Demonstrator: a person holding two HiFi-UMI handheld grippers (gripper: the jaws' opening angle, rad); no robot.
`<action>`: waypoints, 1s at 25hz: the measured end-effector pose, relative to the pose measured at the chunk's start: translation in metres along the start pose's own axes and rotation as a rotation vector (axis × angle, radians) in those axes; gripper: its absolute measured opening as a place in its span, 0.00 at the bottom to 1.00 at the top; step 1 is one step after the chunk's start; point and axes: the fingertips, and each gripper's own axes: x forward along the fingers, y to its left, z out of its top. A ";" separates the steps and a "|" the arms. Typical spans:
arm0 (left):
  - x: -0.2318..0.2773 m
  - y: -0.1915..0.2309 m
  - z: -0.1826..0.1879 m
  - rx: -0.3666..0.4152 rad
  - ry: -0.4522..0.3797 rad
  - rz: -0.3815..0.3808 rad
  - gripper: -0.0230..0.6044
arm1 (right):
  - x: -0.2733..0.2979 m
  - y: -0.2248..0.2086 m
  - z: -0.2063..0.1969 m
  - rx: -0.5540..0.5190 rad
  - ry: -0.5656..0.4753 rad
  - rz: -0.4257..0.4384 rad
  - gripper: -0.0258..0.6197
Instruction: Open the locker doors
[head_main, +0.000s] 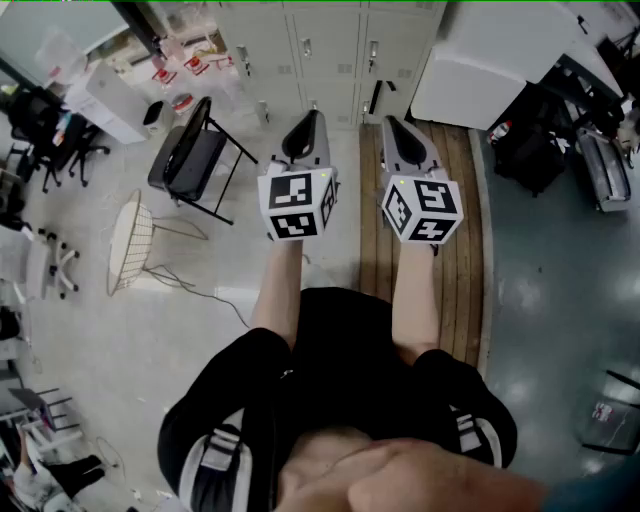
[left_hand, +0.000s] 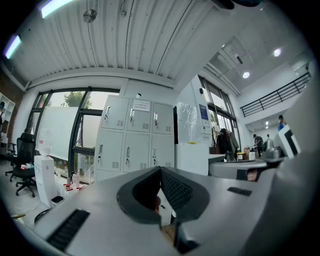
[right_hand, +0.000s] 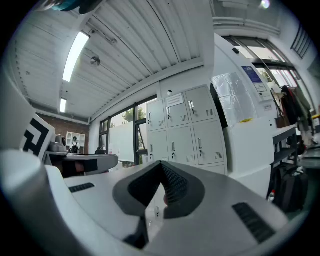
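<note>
The grey lockers (head_main: 330, 45) stand against the far wall, two rows of doors with small handles, all closed. They show some way ahead in the left gripper view (left_hand: 134, 137) and in the right gripper view (right_hand: 184, 131). The person holds both grippers level, side by side, pointing at the lockers and well short of them. My left gripper (head_main: 305, 125) (left_hand: 160, 171) is shut with its tips meeting and nothing between them. My right gripper (head_main: 395, 128) (right_hand: 161, 165) is likewise shut and empty.
A black folding chair (head_main: 188, 158) and a white wire stool (head_main: 130, 240) stand on the floor to the left. A wooden strip (head_main: 455, 230) runs toward the lockers on the right. A large white cabinet (head_main: 490, 70) stands right of the lockers, dark equipment (head_main: 560, 140) beyond it.
</note>
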 end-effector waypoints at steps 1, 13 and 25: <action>0.000 0.000 0.000 0.002 0.002 0.001 0.05 | 0.000 -0.001 0.000 0.003 -0.001 -0.004 0.06; 0.006 0.025 -0.005 0.013 0.023 0.027 0.05 | 0.027 0.007 -0.008 0.049 -0.001 0.013 0.06; 0.031 0.076 -0.006 0.029 0.041 0.045 0.05 | 0.080 0.018 -0.009 0.053 -0.008 -0.015 0.06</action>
